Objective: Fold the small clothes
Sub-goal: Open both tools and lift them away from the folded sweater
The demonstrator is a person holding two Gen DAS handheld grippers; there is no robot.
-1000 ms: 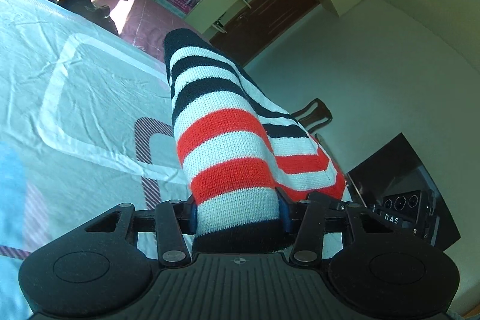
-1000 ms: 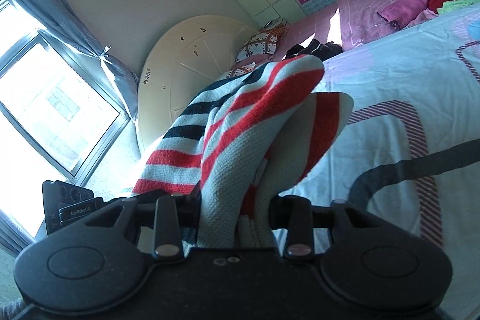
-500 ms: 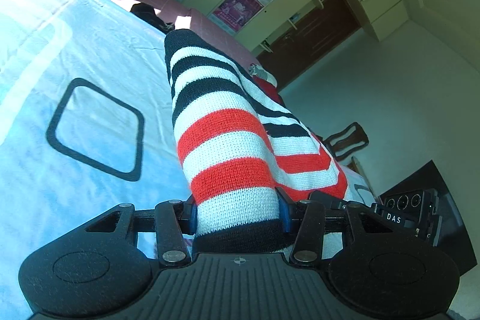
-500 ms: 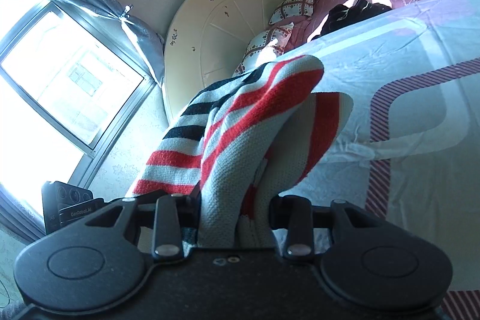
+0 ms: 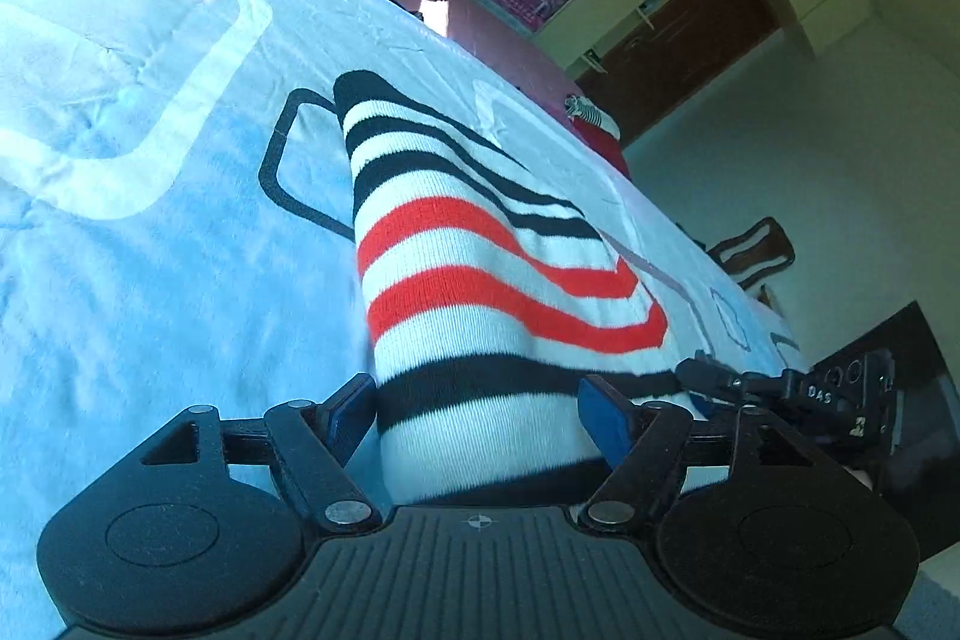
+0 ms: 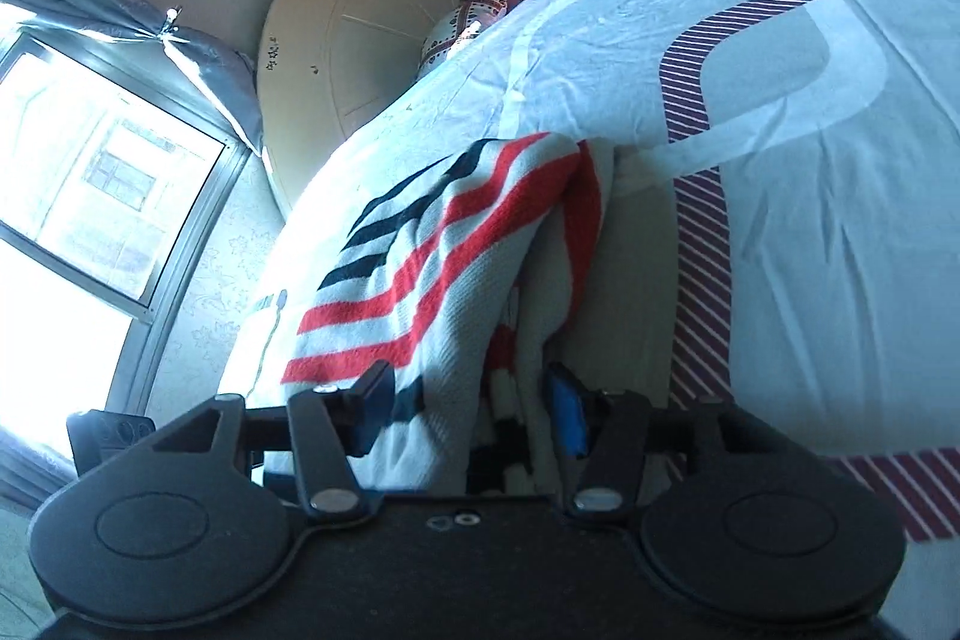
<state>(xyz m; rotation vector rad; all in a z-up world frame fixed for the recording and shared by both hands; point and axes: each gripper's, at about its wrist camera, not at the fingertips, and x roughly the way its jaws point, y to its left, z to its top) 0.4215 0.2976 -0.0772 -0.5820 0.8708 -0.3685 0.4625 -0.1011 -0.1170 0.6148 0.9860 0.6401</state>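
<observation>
Both tools, left (image 5: 480, 415) and right (image 6: 471, 409), have just spread open, releasing the red, white and black striped knit garment (image 5: 480, 268) onto the pale patterned bedsheet (image 5: 150, 250). Fold laid; smoothing likely remains.

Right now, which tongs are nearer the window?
Left. The left tongs sit on the window side of the sweater; the right tongs are at its far side.
</observation>
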